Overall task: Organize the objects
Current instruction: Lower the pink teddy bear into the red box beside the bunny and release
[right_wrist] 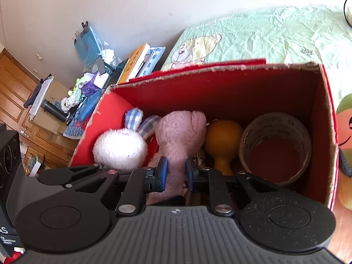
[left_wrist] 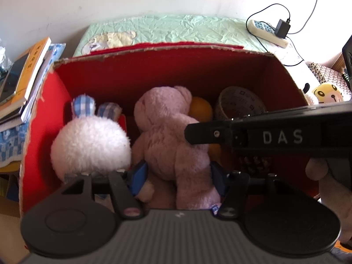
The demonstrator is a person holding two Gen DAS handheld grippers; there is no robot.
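An open red cardboard box (left_wrist: 165, 70) (right_wrist: 220, 88) holds a pink plush toy (left_wrist: 167, 132) (right_wrist: 180, 132), lying head toward the far wall. Beside it on the left is a white plush bunny (left_wrist: 90, 145) (right_wrist: 120, 147) with blue checked ears. To its right are an orange bulb-shaped toy (left_wrist: 201, 107) (right_wrist: 222, 138) and a tape roll (left_wrist: 237, 103) (right_wrist: 275, 121). My left gripper (left_wrist: 178, 178) is shut on the pink plush's lower body, blue pads pressing both sides. My right gripper (right_wrist: 176, 172) is shut on a narrow limb of the same plush. The right gripper's black body (left_wrist: 275, 136) crosses the left wrist view.
The box sits on a bed with a pale green sheet (left_wrist: 176, 30) (right_wrist: 275, 37). A stack of books (left_wrist: 28, 70) is left of the box, with a cluttered desk (right_wrist: 88, 88) beyond it. A power strip (left_wrist: 267, 33), a yellow plush (left_wrist: 327, 93) and an orange-green plush (right_wrist: 345, 132) lie right of the box.
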